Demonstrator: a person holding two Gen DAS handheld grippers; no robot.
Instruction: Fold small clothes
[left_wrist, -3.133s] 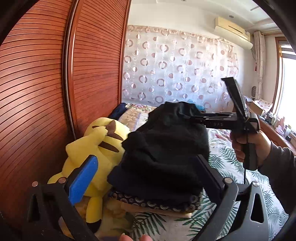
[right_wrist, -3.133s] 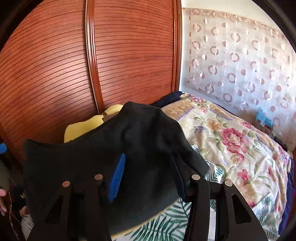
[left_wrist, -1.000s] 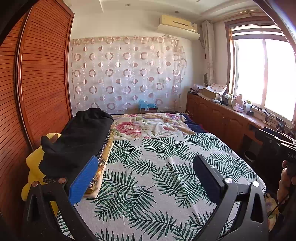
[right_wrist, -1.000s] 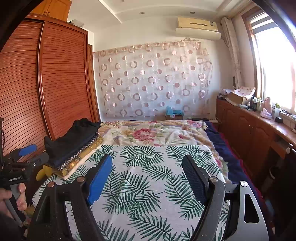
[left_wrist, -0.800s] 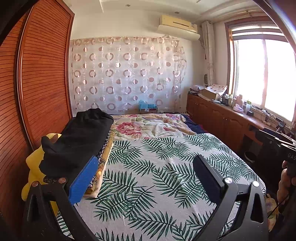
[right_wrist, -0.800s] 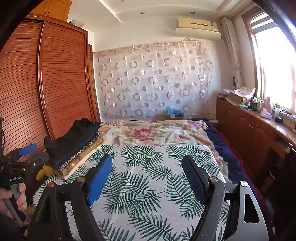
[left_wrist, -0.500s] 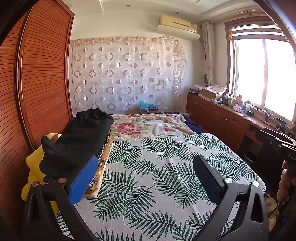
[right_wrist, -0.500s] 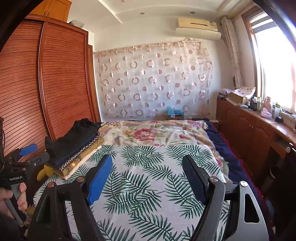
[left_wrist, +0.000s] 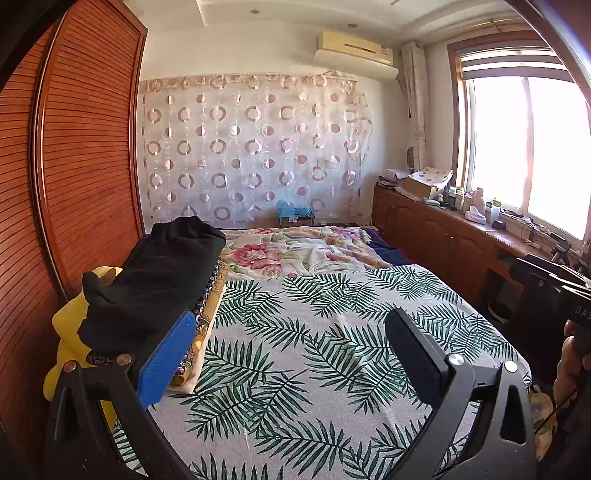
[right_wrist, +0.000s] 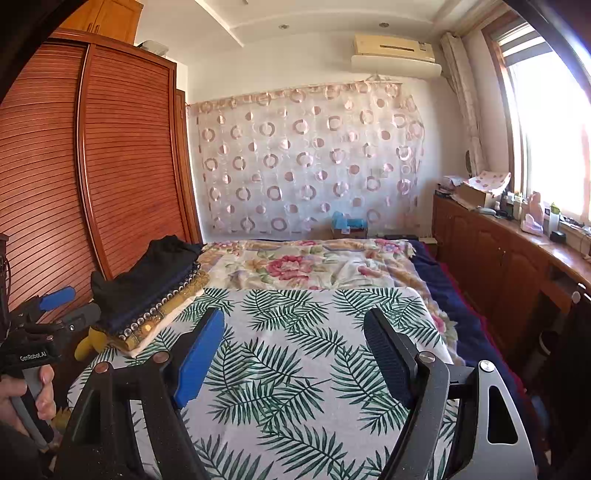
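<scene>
The left gripper (left_wrist: 291, 354) is hanging wide open over the bed (left_wrist: 317, 369), and nothing is sitting between its jaws. The right gripper (right_wrist: 295, 354) is also standing wide open with nothing in it. Both are pointing across the bed toward the curtain (left_wrist: 251, 155) at 12 o'clock.

The clothes (left_wrist: 155, 284) are lying in a neat pile at 9 o'clock, at the bed's edge by the big wooden wardrobe (left_wrist: 74, 177). A black piece is sitting on top, with a dotted one and a yellow-gold one peeking out under it. A yellow toy (left_wrist: 66, 332) is sitting just beside the pile, on its wardrobe side, and partly hiding behind it.

The middle of the bed, with its green leaf sheet, is showing no loose clothes. A flower blanket (left_wrist: 295, 254) is lying rumpled at 12 o'clock, past the leaf sheet.

It looks like the folding is mostly done, maybe all done. The pile is looking tidy, and both grippers are holding nothing. I am not seeing any more small clothes waiting to be folded, though some could be hiding out of view. If any are left, the next job is picking one up and laying it flat on the sheet.
</scene>
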